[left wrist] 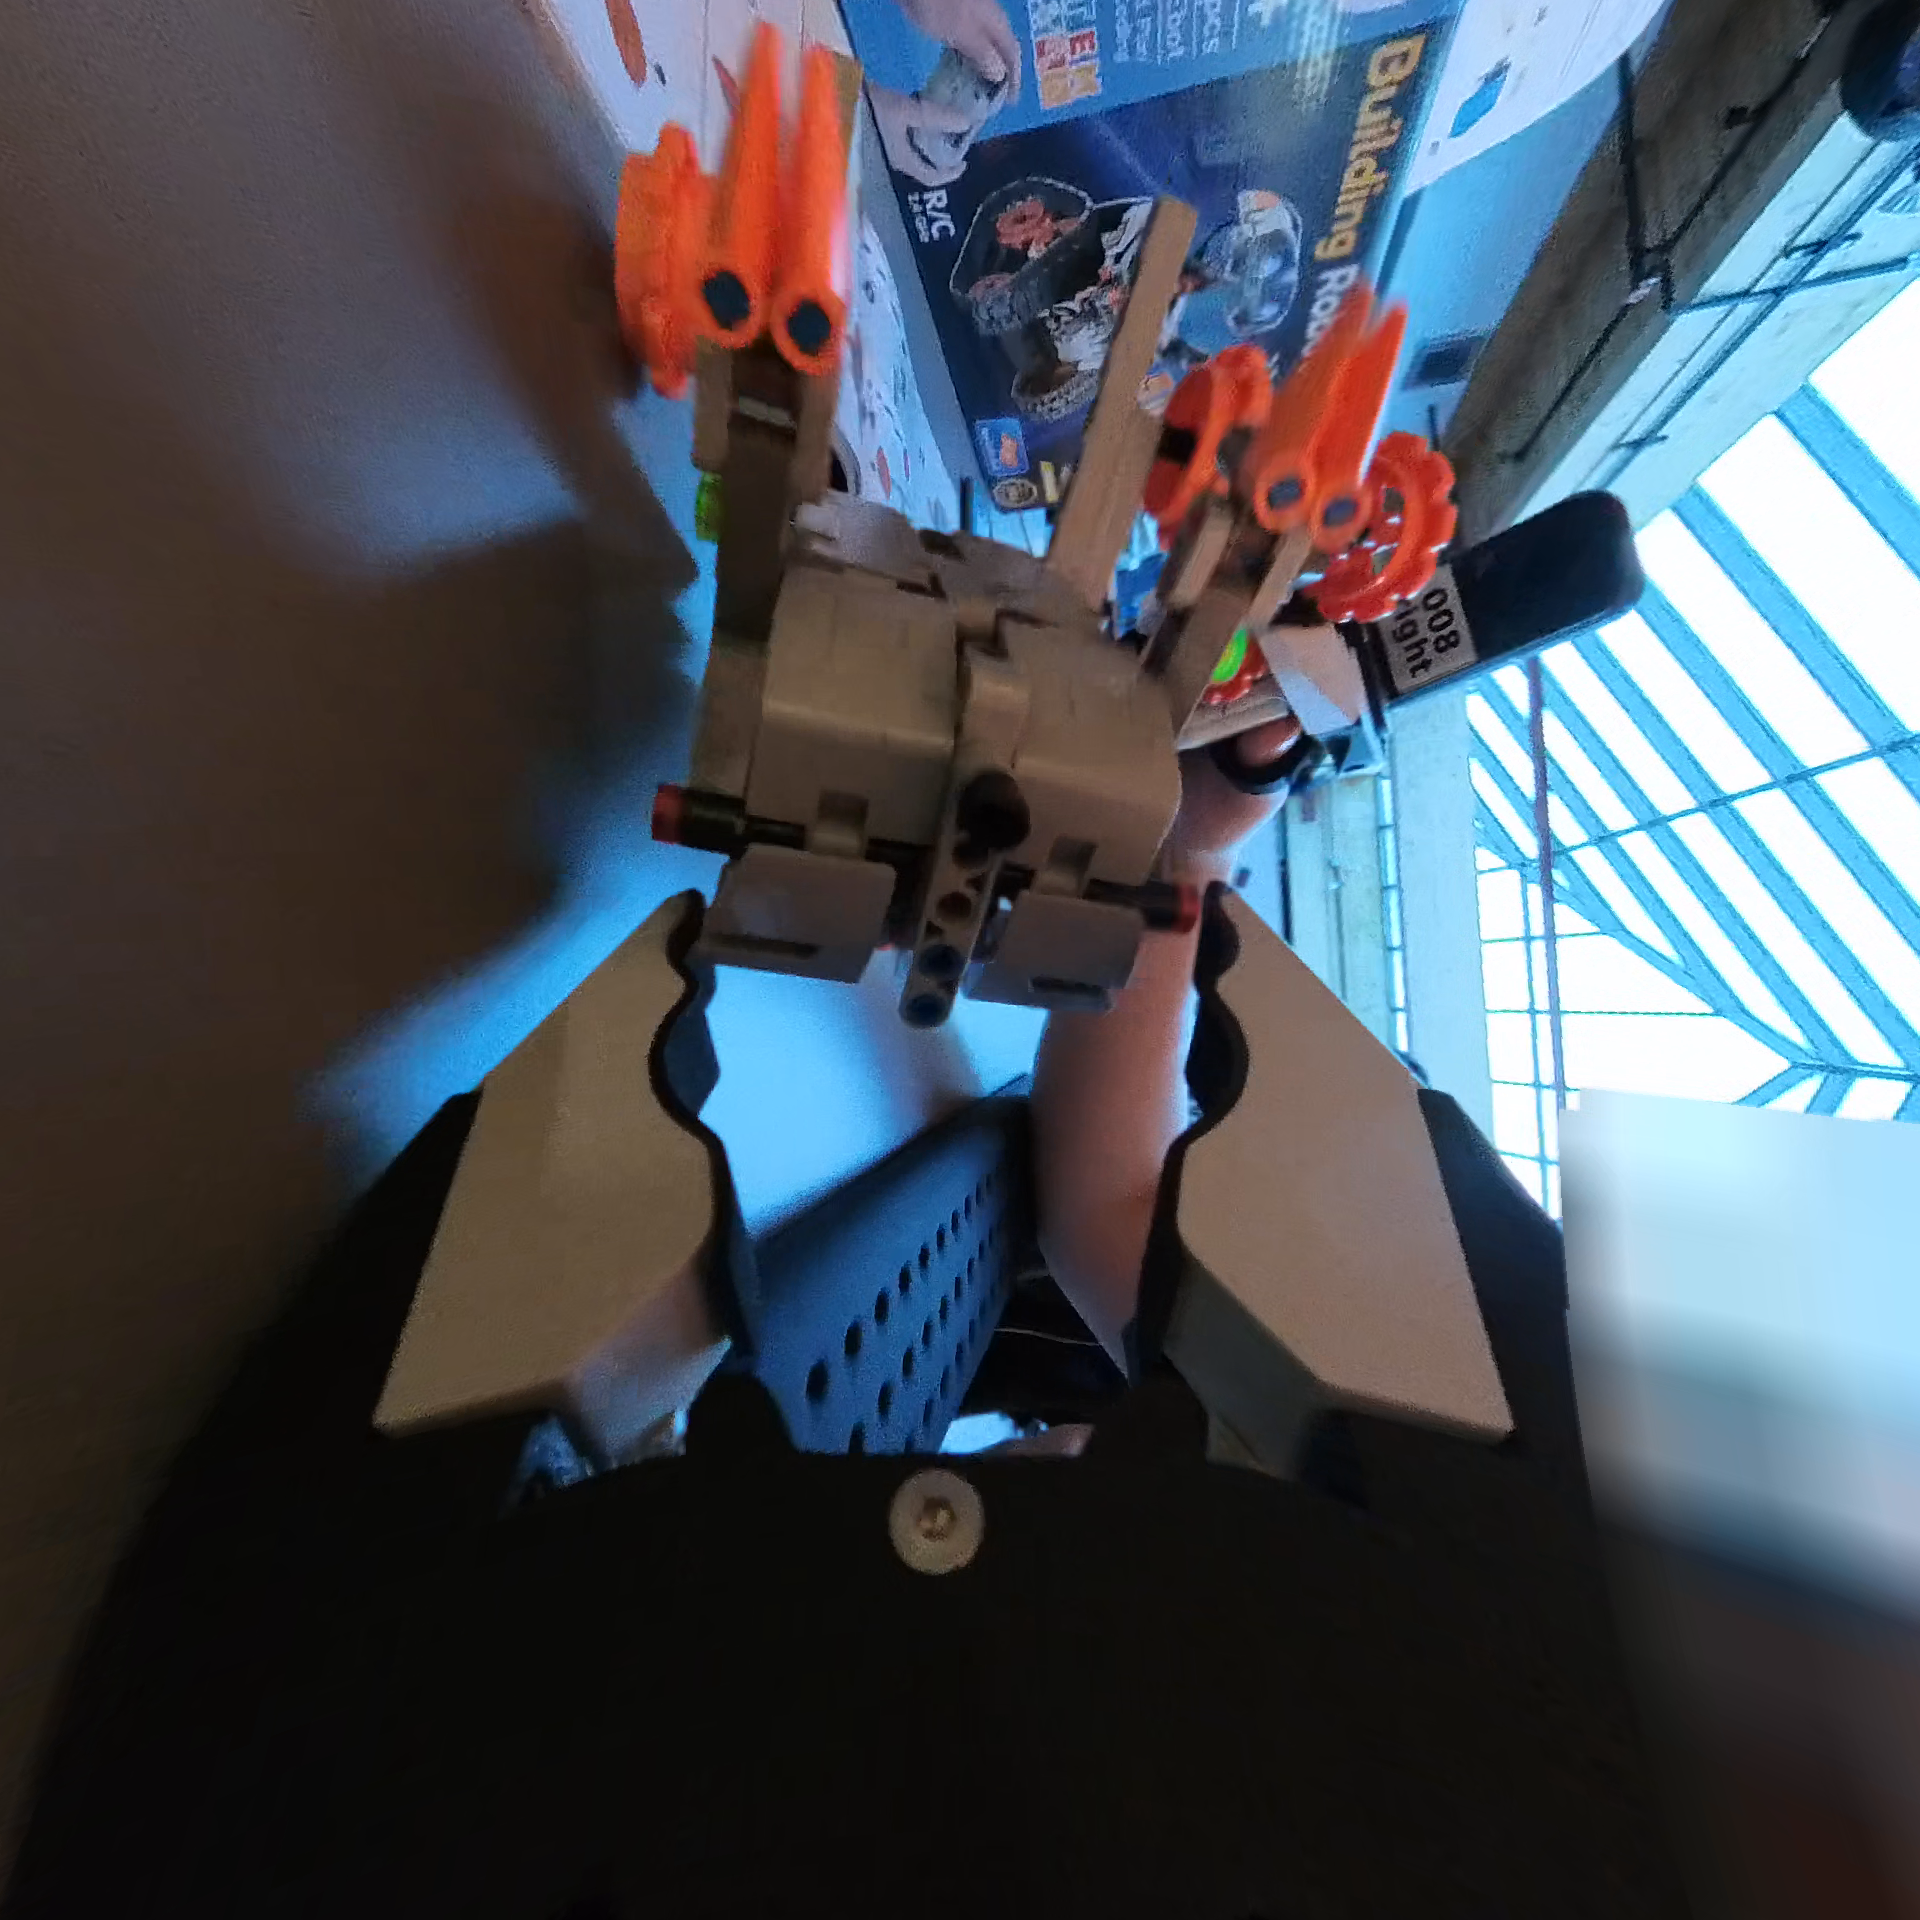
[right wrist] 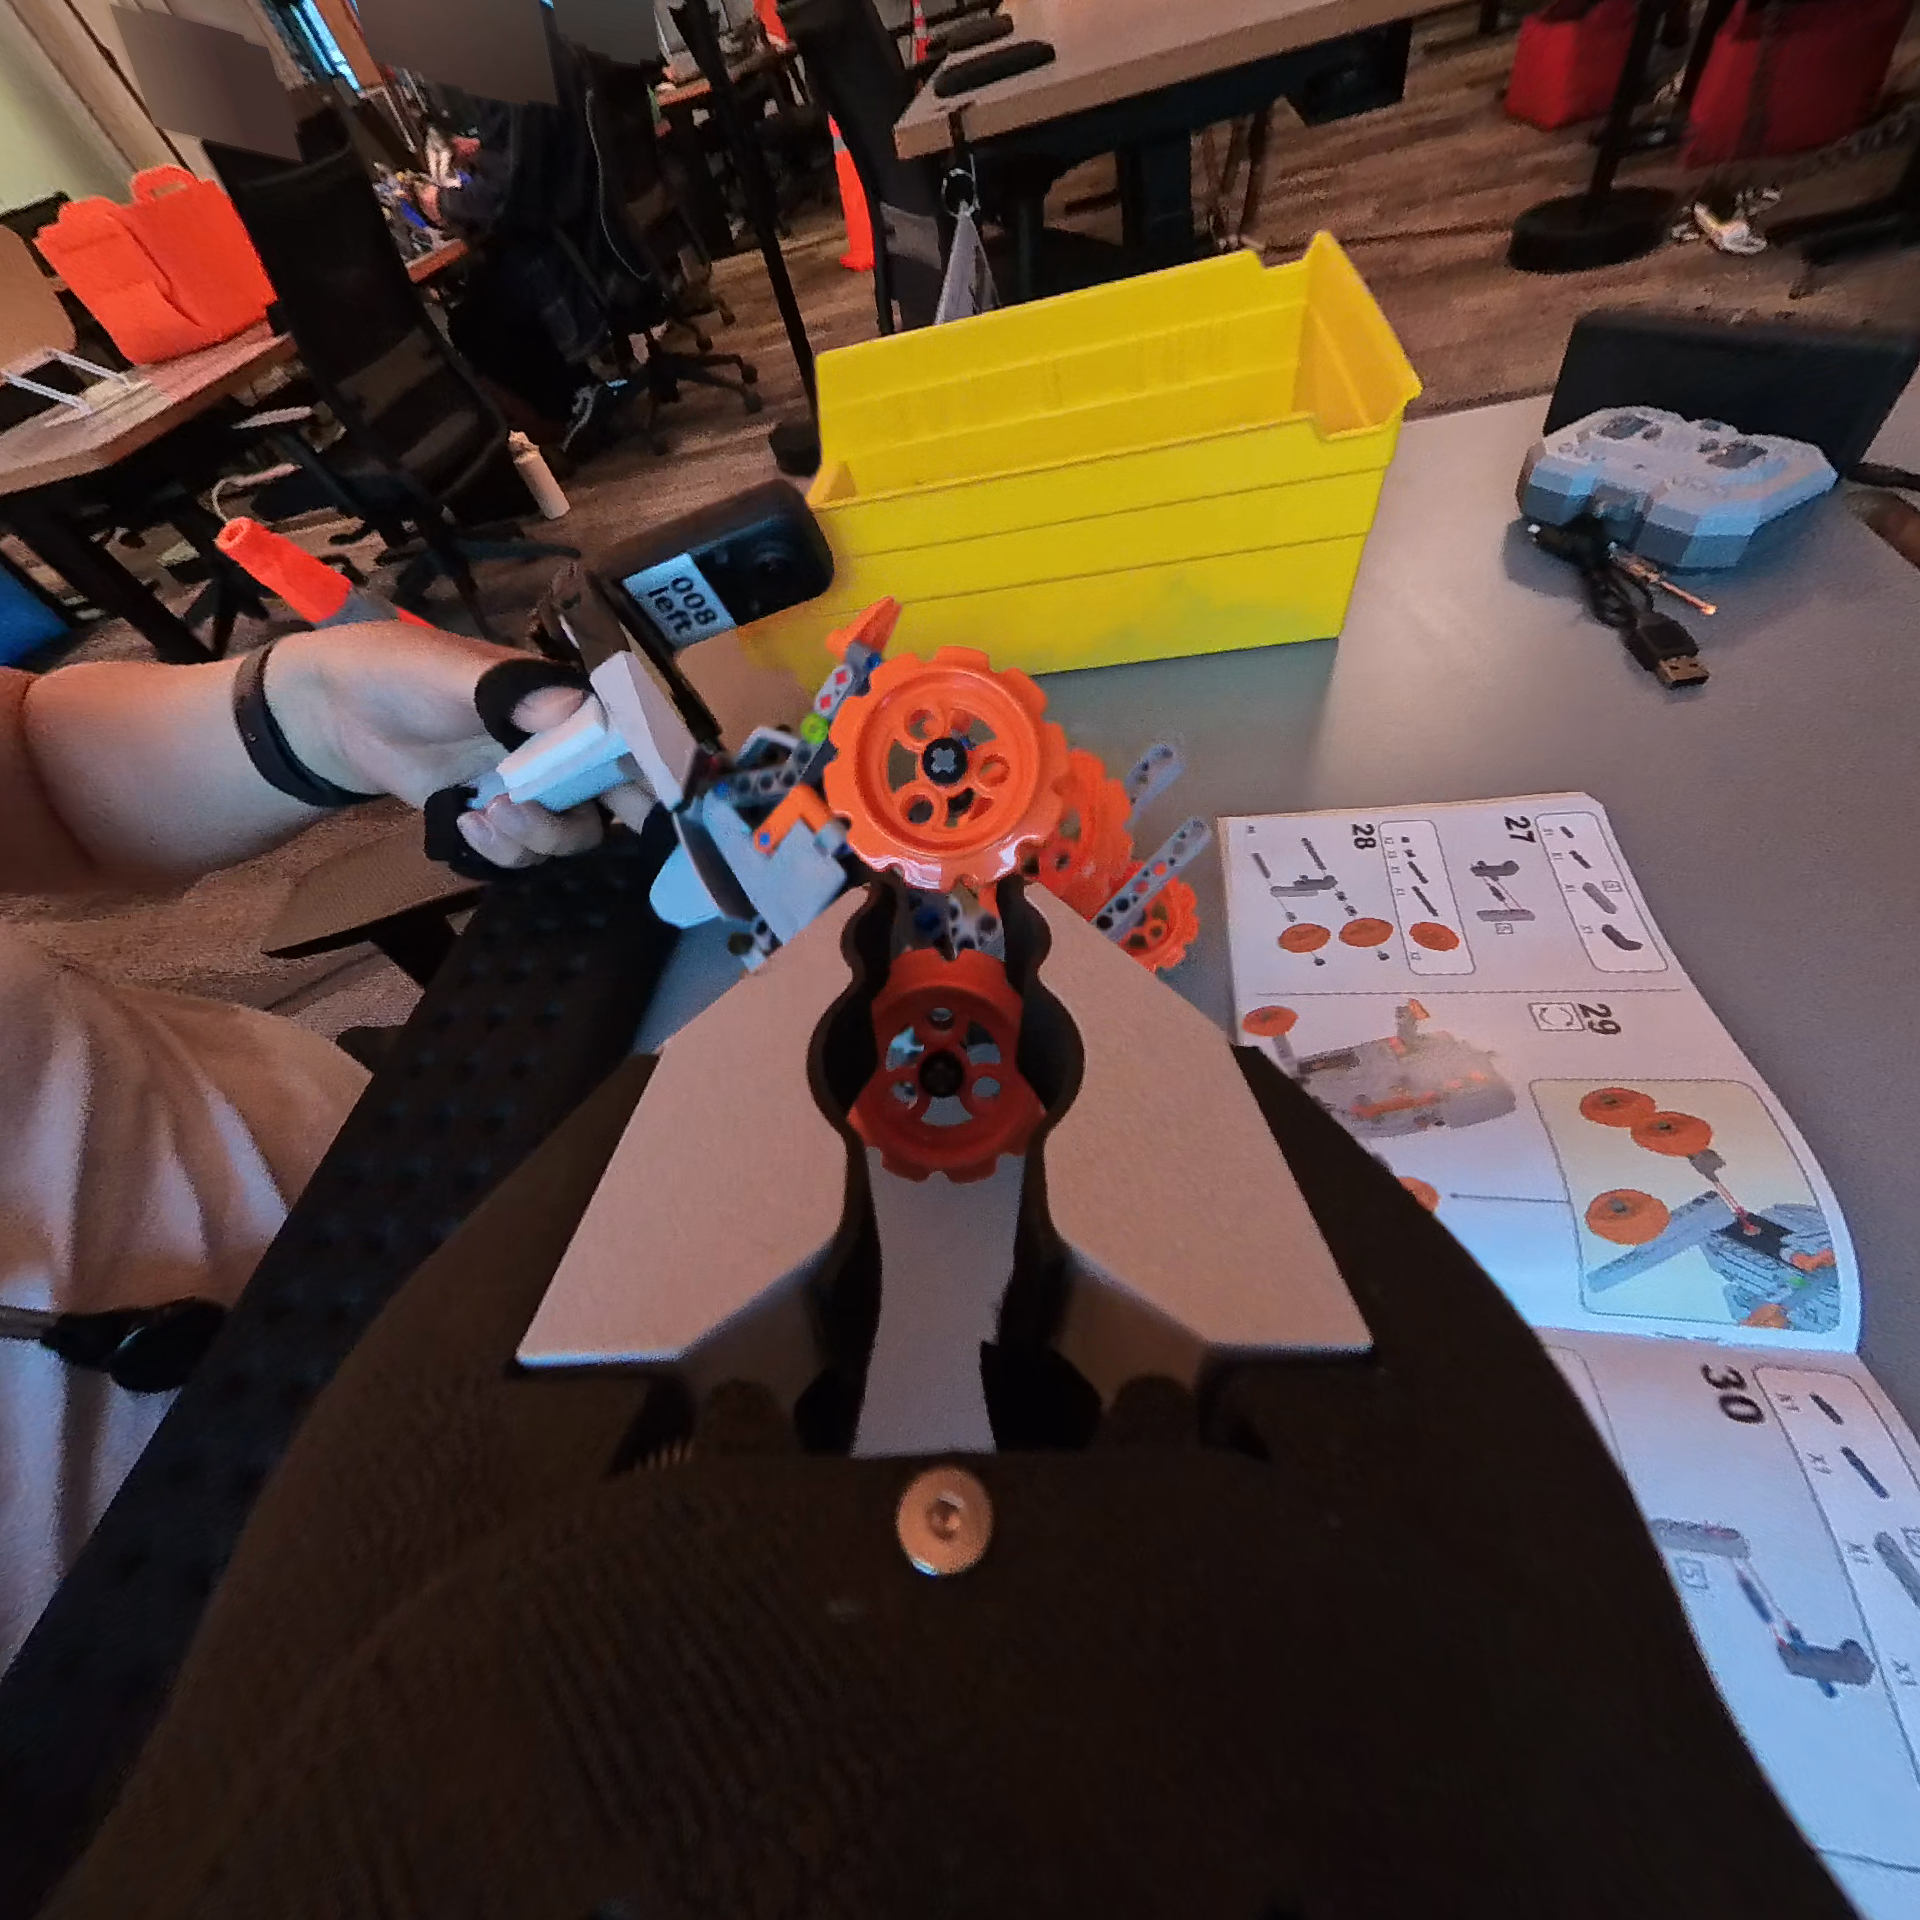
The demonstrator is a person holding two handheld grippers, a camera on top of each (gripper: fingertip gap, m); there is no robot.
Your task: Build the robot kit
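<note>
Wide-spread, the fingers of the left gripper are seen in the left wrist view, with a grey brick model lodged between their tips. A black axle with red ends runs crosswise from one tip to the other; whether the tips press on it or only flank it cannot be told, so the grip is left undecided. The model's long axis runs away from the camera, and its orange prongs point farthest off. Beyond it, orange gears and the other gripper's black body are seen, with a printed box behind.

From the right wrist view, the right gripper is seen drawn narrow, its tips pinched on a thin grey beam of the model just under a large orange gear. A second gear sits in the hollow between the fingers, nearer the camera. The model lies straight ahead of these jaws and leans up and away, so this gripper is judged the firmer holder. To the left, a hand works the other gripper's handle. A yellow bin, an open booklet and a grey controller lie on the table.
</note>
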